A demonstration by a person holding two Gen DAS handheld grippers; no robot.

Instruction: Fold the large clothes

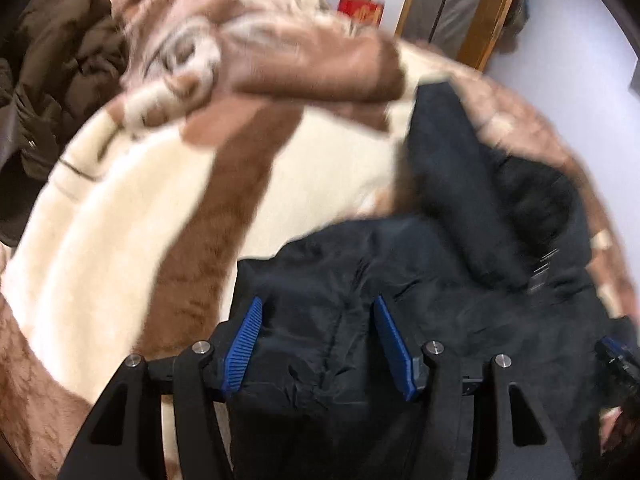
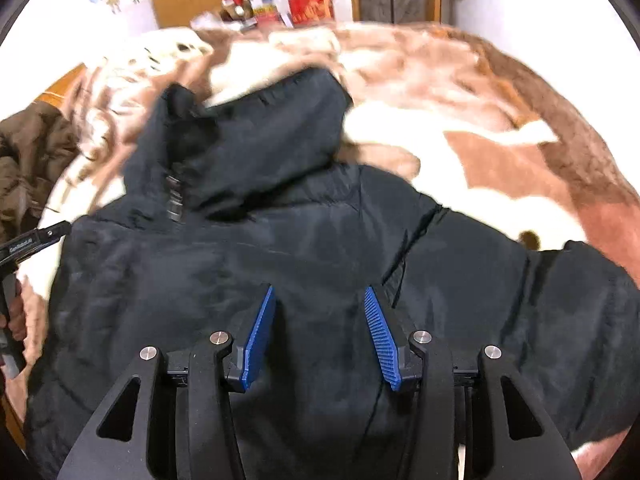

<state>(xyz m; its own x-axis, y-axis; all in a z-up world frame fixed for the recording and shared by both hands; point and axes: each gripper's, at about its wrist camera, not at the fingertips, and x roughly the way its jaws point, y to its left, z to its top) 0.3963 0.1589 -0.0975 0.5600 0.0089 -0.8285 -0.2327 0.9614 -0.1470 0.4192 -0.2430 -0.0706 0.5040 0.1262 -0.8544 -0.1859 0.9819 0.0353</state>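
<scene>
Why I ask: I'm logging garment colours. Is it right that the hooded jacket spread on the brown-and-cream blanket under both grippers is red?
Not quite: the hooded jacket is black, not red, as the right wrist view shows. It does lie on the brown-and-cream blanket, under both grippers.

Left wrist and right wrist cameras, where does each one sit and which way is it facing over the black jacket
Left wrist: on the left gripper, angled down at the black jacket's edge and the blanket; own blue pads astride jacket fabric, the right gripper at the right rim.
Right wrist: on the right gripper, angled down over the jacket's body toward the hood; own pads, plus the left gripper and a hand at the left edge.
Shared: jacket, blanket, brown coat, red boxes.
</scene>
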